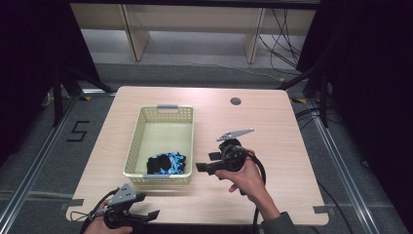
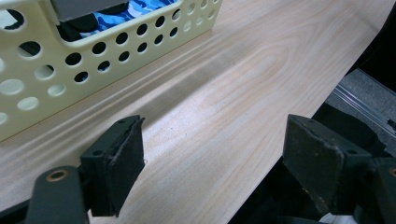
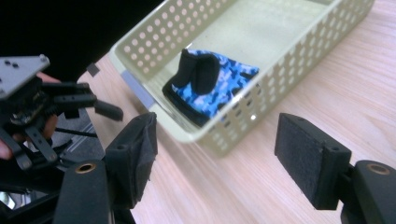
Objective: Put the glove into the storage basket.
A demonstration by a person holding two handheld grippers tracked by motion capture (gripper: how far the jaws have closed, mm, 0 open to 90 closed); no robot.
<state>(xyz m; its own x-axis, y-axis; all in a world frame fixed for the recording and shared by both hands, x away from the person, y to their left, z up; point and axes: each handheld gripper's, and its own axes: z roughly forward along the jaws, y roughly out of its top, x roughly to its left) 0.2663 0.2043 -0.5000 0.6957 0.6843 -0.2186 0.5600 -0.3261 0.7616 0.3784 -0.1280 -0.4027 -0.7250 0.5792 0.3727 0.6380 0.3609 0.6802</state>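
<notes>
A pale yellow perforated plastic basket [image 1: 160, 146] sits on the light wooden table [image 1: 272, 141], left of centre in the high view. Inside it, at the end nearest the person, lies a crumpled blue camouflage-patterned cloth item with black trim [image 1: 168, 164]; its exact kind cannot be told.

The right gripper [image 1: 206, 164] is held in the person's right hand [image 1: 248, 178] above the table, just beside the basket's right wall, with its jaws pointing toward the basket. In the right gripper view its two black jaws stand wide apart and nothing lies between them; the cloth item [image 3: 210, 84] sits inside the basket beyond the jaw tips, separated from them by the basket's near wall [image 3: 243, 121], so the pads [image 3: 140, 149] touch neither cloth nor basket.

The left gripper [image 1: 146, 217] is held at the table's near edge, in front of the basket's near-left corner, well apart from the cloth. In the left gripper view its jaws are likewise spread wide with only bare table between them, and the basket's perforated wall [image 2: 93, 65] rises ahead of the left jaw, with a patch of the blue cloth [image 2: 140, 9] showing over the rim. The left gripper also appears at the left of the right gripper view [image 3: 100, 108], released.
</notes>
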